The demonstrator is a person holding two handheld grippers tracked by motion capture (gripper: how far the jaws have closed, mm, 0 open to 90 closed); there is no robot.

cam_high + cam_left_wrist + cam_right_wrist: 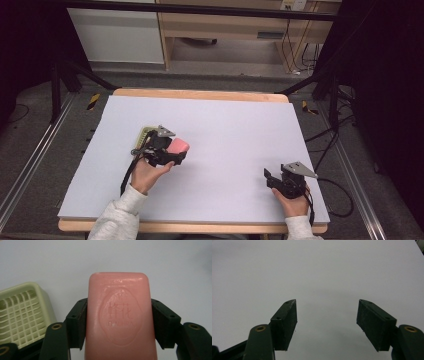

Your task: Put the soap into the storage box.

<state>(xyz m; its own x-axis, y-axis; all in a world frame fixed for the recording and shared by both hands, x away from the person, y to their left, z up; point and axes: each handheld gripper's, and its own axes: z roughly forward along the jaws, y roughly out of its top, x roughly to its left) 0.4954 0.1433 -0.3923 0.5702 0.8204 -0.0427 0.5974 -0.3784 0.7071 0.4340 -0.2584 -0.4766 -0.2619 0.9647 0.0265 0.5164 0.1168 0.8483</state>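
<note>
A pink bar of soap (120, 315) with a stamped oval mark sits between the jaws of my left gripper (119, 323), which is shut on its two long sides. In the high view the soap (178, 145) pokes out to the right of the left gripper (172, 152), left of the table's middle. A pale green soap dish (20, 315) with a grid floor lies just beside it, and its edge (145, 133) peeks out behind the gripper. My right gripper (327, 322) stands open over bare table, near the front right (272, 178).
The table carries a white sheet (225, 125) with wooden edges showing at front and back. Black cables trail off the right side (335, 200). Tripod legs and shelving stand beyond the far edge.
</note>
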